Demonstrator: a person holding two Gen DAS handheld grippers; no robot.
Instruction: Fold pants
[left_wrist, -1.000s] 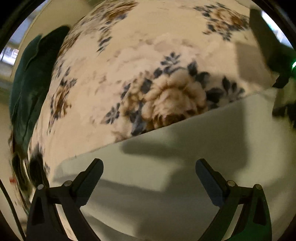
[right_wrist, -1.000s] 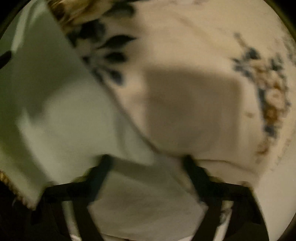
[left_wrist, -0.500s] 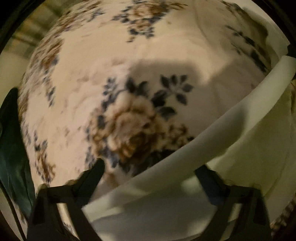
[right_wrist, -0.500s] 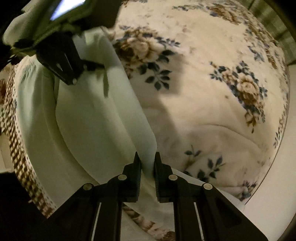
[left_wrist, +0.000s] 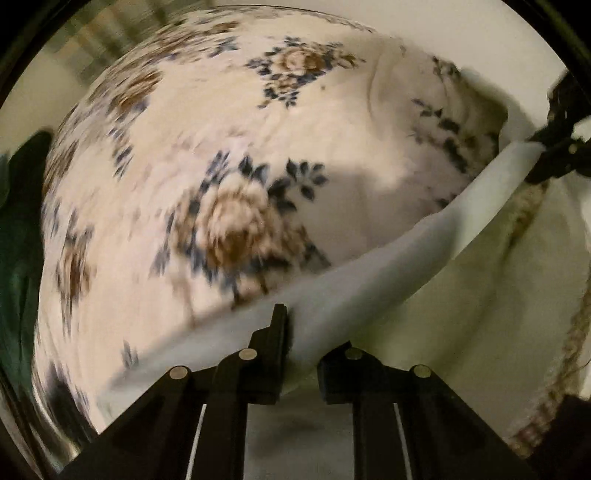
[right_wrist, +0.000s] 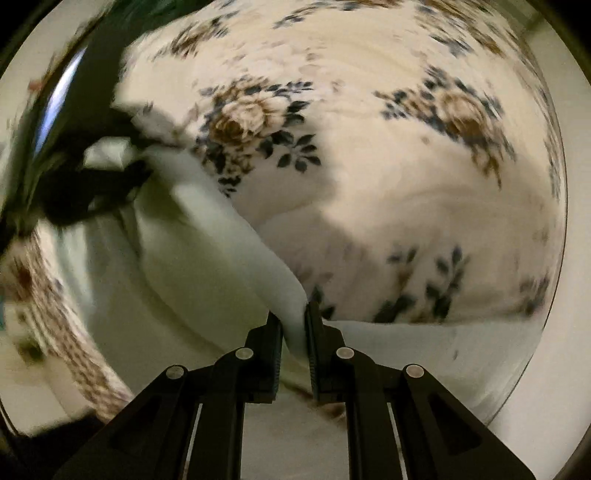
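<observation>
The pants (left_wrist: 424, 258) are pale mint-white cloth, lifted off a floral bedspread (left_wrist: 221, 184). My left gripper (left_wrist: 303, 339) is shut on the pants' edge, which runs taut up to the right. There my right gripper (left_wrist: 554, 147) grips the same edge. In the right wrist view my right gripper (right_wrist: 294, 332) is shut on the pants (right_wrist: 221, 229), and the left gripper (right_wrist: 110, 158) holds the far end at the upper left. A brown checked trim (right_wrist: 66, 325) hangs below the cloth.
The floral bedspread (right_wrist: 369, 166) fills both views. A dark green cloth (left_wrist: 18, 240) lies at the left edge of the bed. A pale floor or wall (right_wrist: 546, 350) shows beyond the bed's right edge.
My left gripper has gone from open to shut on the pants' edge. My right gripper shut on it earlier. Both have lifted the edge taut above the bed.
</observation>
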